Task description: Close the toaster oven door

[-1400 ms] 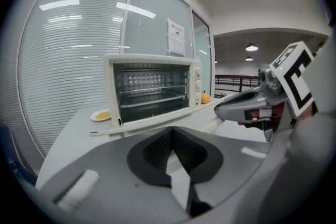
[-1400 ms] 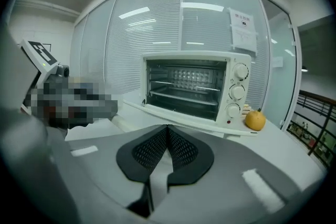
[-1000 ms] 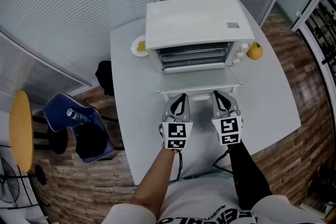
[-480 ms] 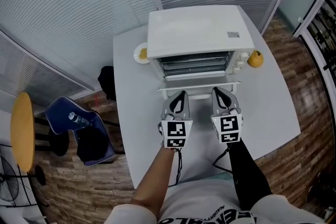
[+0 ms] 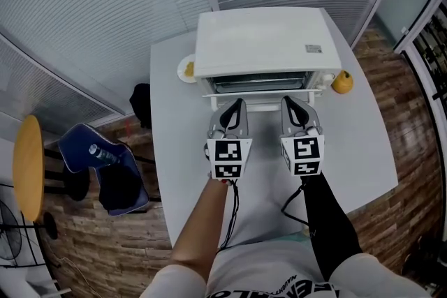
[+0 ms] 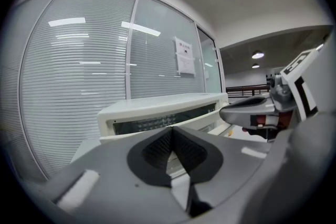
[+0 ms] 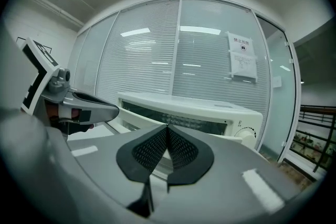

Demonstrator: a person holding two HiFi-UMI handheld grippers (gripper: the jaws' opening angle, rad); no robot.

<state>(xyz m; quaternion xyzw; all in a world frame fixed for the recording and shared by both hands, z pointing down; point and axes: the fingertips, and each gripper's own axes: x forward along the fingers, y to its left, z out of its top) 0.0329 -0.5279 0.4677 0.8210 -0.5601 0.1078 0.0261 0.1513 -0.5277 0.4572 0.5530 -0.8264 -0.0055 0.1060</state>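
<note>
Pressing left claw (image 5: 236,107) and right claw (image 5: 288,105), both pinched together empty, against toaster oven door (image 5: 262,99) leaning nearly shut at toaster oven (image 5: 262,42) front; lying crosswise just ahead, equally near both.

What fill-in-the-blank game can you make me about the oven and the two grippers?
The oven stands on a white ____.
The left gripper and the right gripper are not open; both are ____.
In the head view, the plate lies on the oven's ____ side.
A gap shows above the door, so it is not fully ____.

Missing words: table; shut; left; closed.
</note>
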